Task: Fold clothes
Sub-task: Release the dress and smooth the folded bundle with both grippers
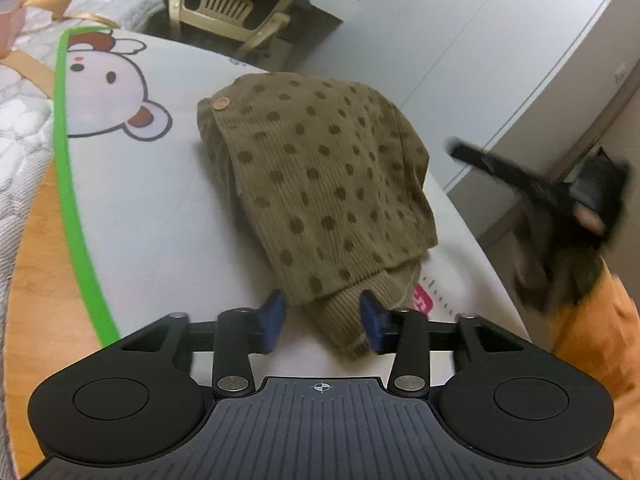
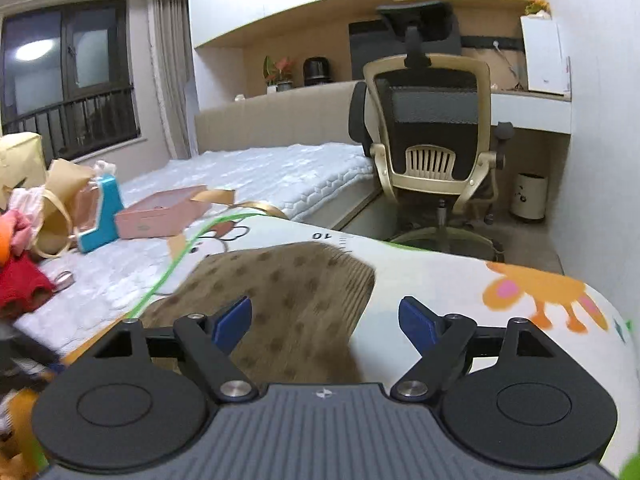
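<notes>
We're basically wrapping up this fold, garment (image 1: 320, 184) sitting bundled on the mat (image 1: 152, 216), left gripper (image 1: 323, 320) parted around its cuff, right gripper (image 2: 325, 322) hovering wide open, probably needing one tidy tuck next.

Soft, even indoor light, weak shadows; fisheye bending at edges; motion blur smears the garment (image 2: 288, 300) and far right tool (image 1: 560, 200).

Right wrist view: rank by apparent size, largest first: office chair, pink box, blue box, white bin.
1. office chair
2. pink box
3. blue box and white bin: they look about alike, so no ranking between them.
Apparent size only; the bin stands farther from the camera, so true sizes stay unsure.
</notes>
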Available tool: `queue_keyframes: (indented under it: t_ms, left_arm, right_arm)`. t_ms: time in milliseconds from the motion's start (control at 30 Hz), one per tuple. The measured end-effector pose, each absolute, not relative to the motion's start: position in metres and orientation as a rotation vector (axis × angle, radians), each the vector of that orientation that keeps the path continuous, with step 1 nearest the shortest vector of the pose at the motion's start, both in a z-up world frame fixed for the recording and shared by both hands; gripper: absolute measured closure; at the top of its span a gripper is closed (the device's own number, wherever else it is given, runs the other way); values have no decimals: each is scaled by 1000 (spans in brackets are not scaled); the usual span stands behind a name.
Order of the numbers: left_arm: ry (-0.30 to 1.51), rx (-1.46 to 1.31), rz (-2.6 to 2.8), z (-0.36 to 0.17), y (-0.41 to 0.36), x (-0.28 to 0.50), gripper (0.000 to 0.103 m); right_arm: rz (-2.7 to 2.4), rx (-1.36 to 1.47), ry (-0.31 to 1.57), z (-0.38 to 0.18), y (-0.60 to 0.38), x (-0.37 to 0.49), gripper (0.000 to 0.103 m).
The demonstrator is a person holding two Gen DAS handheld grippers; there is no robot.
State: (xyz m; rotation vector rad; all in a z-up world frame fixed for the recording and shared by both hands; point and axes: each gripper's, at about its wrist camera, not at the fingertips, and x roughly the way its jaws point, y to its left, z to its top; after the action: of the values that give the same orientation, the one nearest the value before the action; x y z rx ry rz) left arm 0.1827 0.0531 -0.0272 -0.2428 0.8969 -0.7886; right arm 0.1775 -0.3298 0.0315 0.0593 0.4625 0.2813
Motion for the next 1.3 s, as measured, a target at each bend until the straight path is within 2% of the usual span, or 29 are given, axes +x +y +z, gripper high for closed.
queue_keyframes:
  t_ms: [67,100,133,200,333,400,467,533,567,667,867,967,1033,1200,1300]
  left_arm:
    - [878,-269,-799,-25,59,181,44]
    - [867,-285,-801,-23,62,181,41]
    - [853,-301,-800,-21,66,181,35]
    - [831,-324,-796,-17,72,185,31]
    - [780,-354,-790,-2,81,199,24]
    - [741,-370,-794,8,81,210,20]
    - [700,-391,-805,20,76,225,16]
    - [677,-413,-825,27,64,241,12]
    - [669,-424,-836,31,58,250,10]
    - [683,-458,-860,30,35,281,10]
    - [787,-509,-790,-7,6,329,10]
    - [782,-517,-778,-9,11,333,12]
    - [771,-486,-751,-6,14,334,12]
    - [753,-399,-619,1,29,329,10]
    - [751,-352,-585,3,47,306,10]
  right_arm:
    - [308,68,530,18,-326,216,22]
    - [328,85,568,10,-322,233,25]
    - [350,105,604,3,-318,250,46]
    - [403,124,658,-5,-306,278,77]
    - [541,87,563,20,-268,293,81]
    - [566,100,578,20,-258,313,81]
    - [520,89,647,5,-258,331,76]
    - [460,97,683,-11,-267,338,42]
    - [430,101,700,-18,-272,341,38]
    - [341,105,704,-25,-296,337,37]
    - [199,-122,730,-50,-324,283,36]
    - [191,-143,694,-58,-319,252,38]
    - [242,-101,696,-52,-310,236,44]
    - [424,-261,638,-43,-265,191,44]
    - [400,-295,592,-33,-272,178,40]
